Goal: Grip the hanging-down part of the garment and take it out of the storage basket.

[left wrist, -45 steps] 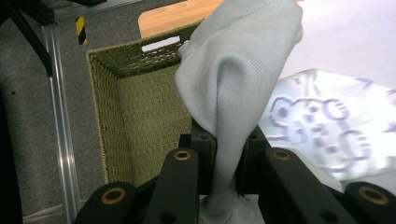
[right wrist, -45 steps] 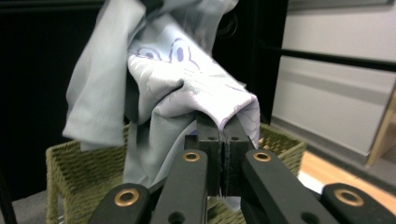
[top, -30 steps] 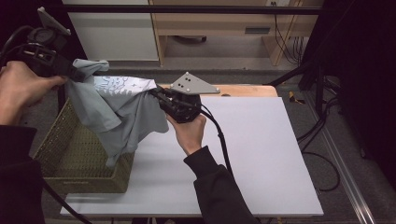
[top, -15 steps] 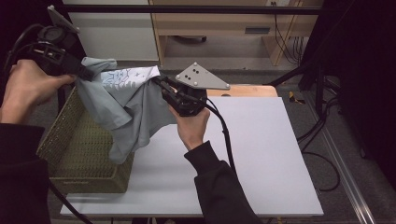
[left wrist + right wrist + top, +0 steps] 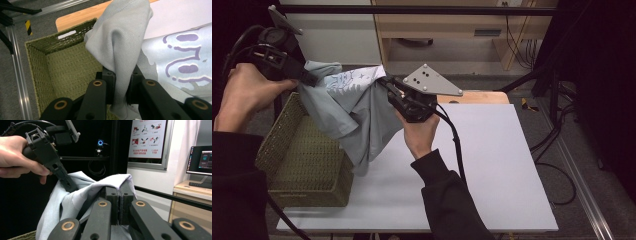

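Both grippers are clamped on the pale blue shirt (image 5: 357, 117): my right gripper (image 5: 387, 86) pinches one edge, my left gripper (image 5: 309, 79) the other, holding it spread above the green woven basket (image 5: 302, 165) on the white table (image 5: 492, 165).

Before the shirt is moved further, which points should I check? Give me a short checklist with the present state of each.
1. Left tool grips the shirt: ok, cloth is pinched between its jaws.
2. Right tool grips the shirt: ok, jaws shut on a fold.
3. Shirt lifted clear of the basket: not ok, its lower end hangs at the basket's rim.
4. Shirt spread flat between the tools: not ok, it hangs bunched.
5. Bare space on the table for laying it down: ok.
6. Anything left in the basket: cannot tell, the shirt covers part.
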A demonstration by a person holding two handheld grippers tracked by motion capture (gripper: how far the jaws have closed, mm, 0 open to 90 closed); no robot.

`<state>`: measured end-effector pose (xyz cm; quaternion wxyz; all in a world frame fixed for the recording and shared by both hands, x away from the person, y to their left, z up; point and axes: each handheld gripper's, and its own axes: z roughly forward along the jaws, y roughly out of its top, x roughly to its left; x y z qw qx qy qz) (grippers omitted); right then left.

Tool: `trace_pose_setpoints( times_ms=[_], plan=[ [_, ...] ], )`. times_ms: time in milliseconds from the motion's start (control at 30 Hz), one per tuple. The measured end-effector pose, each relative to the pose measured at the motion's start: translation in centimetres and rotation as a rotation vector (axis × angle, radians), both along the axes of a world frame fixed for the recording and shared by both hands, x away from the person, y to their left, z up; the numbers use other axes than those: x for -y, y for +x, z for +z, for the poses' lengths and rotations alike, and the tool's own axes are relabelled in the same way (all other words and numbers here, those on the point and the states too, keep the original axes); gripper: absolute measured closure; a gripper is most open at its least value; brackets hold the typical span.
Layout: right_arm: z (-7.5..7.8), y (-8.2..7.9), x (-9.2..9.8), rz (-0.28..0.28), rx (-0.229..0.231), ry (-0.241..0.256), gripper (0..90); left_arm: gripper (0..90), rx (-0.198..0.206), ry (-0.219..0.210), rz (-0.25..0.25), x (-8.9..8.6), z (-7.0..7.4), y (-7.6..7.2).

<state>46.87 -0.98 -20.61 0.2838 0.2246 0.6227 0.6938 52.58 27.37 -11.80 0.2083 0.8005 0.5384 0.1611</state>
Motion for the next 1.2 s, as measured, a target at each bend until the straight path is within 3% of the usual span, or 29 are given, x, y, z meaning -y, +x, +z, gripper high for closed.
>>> trace_pose_setpoints(
  times_ms=[167, 267, 567, 833, 933, 1067, 1133, 1200],
  plan=[
    [-0.8, 0.3, 0.0, 0.011, -0.021, -0.031, 89.4, 79.6, -0.006, 0.015, 0.013, -0.1, -0.2, 0.1],
    [-2.1, 0.6, 0.0, 0.020, -0.060, -0.050, 89.4, 79.6, -0.007, 0.026, 0.024, -0.3, -0.3, 0.2],
    [-8.9, 2.1, 0.0, 0.044, -0.206, -0.117, 88.9, 79.6, -0.021, 0.028, 0.027, -0.3, -1.3, 0.5],
    [-14.4, 2.9, -1.0, 0.076, -0.331, -0.186, 86.6, 79.6, -0.031, 0.029, -0.001, 0.4, -2.0, 0.6],
    [-15.8, 2.9, -1.5, 0.079, -0.345, -0.216, 71.9, 79.6, -0.034, 0.032, -0.007, 0.6, -2.4, 0.7],
    [-16.8, 2.4, -1.1, 0.120, -0.361, -0.216, 53.3, 79.6, -0.034, 0.026, -0.012, 0.6, -2.8, 0.8],
    [-16.9, 2.0, -0.4, 0.107, -0.361, -0.202, 43.3, 79.5, -0.038, 0.027, -0.012, 0.6, -3.0, 0.8],
    [-16.8, 1.7, 0.5, 0.085, -0.363, -0.171, 26.5, 79.6, -0.038, 0.025, -0.013, 0.6, -3.2, 0.8]
  ],
)
